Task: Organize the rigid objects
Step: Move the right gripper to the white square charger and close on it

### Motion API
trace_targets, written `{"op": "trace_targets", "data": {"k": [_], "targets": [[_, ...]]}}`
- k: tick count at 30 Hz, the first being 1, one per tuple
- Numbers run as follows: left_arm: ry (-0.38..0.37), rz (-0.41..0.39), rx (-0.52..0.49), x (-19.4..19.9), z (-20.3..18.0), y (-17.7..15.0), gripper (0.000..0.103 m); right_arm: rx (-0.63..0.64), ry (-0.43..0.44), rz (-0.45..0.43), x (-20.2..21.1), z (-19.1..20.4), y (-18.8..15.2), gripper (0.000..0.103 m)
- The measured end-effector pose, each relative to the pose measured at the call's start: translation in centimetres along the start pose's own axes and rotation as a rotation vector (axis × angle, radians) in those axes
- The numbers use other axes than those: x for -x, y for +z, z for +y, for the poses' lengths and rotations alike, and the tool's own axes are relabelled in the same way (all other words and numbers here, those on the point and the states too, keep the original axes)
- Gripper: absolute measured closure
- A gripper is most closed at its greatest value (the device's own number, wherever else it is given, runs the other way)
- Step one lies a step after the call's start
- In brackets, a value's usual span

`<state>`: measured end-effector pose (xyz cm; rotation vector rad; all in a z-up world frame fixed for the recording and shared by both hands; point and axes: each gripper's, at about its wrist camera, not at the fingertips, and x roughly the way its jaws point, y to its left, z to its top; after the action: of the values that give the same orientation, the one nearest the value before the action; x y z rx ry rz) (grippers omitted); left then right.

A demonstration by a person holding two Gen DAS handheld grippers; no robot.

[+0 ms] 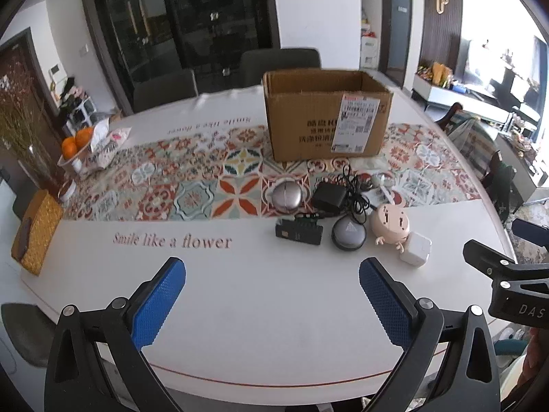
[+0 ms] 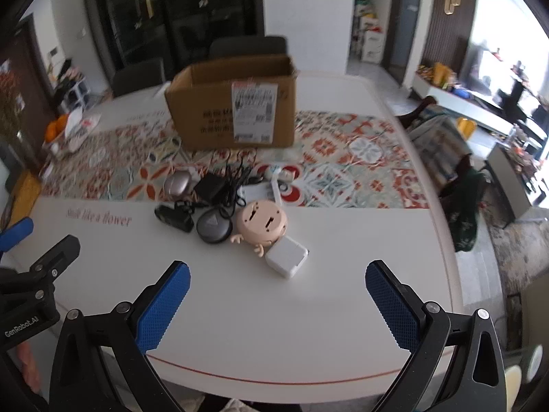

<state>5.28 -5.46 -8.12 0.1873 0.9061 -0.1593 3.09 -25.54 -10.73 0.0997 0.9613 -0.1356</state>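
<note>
- White desk (image 1: 240,309) carries a patterned runner (image 1: 192,185) across its middle, with an open cardboard box (image 1: 326,116) standing on it.
- Just in front of the box lies a cluster of small things: a silver case (image 1: 287,196), a black adapter (image 1: 328,198) with its tangled cord (image 1: 353,189), a black block (image 1: 299,232), a grey puck (image 1: 347,236), a pink toy (image 1: 389,223) and a white charger (image 1: 414,249).
- The toy touches both puck and charger.
- Left tongs (image 1: 272,304) hover released above bare desk, well short of the cluster, holding nothing.
- Right tongs (image 2: 278,307) are likewise spread wide and empty, with the charger (image 2: 287,256) near, between and beyond the blue pads (image 2: 164,305).
- Oranges (image 1: 77,140) sit far left.
</note>
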Motion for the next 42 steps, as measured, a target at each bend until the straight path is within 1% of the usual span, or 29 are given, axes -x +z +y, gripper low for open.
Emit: {"op": "trace_targets", "data": {"k": [9,11,19,23,27,30,35,38,42], "targets": [[0.053,0.109,0.056,-3.5,-3.0,-1.0,0.000,0.104,0.095,0.153,-6.2,-1.7,0.6,0.001],[0.056,0.132,0.062,-4.1,-3.4,-1.3,0.000,0.119,0.100,0.177,-7.3,-2.1,0.5,0.001],[0.024,0.215,0.083,-7.3,-4.8,-1.8,0.000,0.192,0.106,0.281,-11.9,-2.4,0.4,0.004],[0.014,0.252,0.092,-9.1,-4.9,-2.1,0.000,0.222,0.100,0.331,-13.8,-2.2,0.5,0.009],[0.019,0.286,0.107,-10.6,-4.9,-2.4,0.000,0.267,0.086,0.362,-15.3,-1.5,0.6,0.012],[0.019,0.305,0.118,-11.3,-4.8,-2.5,0.000,0.298,0.081,0.376,-16.1,-1.1,0.6,0.015],[0.019,0.322,0.120,-12.0,-4.8,-2.4,0.000,0.326,0.068,0.389,-17.3,-0.7,0.8,0.020],[0.021,0.329,0.116,-12.3,-4.9,-2.3,0.000,0.339,0.066,0.402,-18.1,-0.4,0.8,0.027],[0.023,0.337,0.111,-12.6,-4.9,-2.1,0.000,0.343,0.075,0.415,-18.6,0.0,0.7,0.033]]}}
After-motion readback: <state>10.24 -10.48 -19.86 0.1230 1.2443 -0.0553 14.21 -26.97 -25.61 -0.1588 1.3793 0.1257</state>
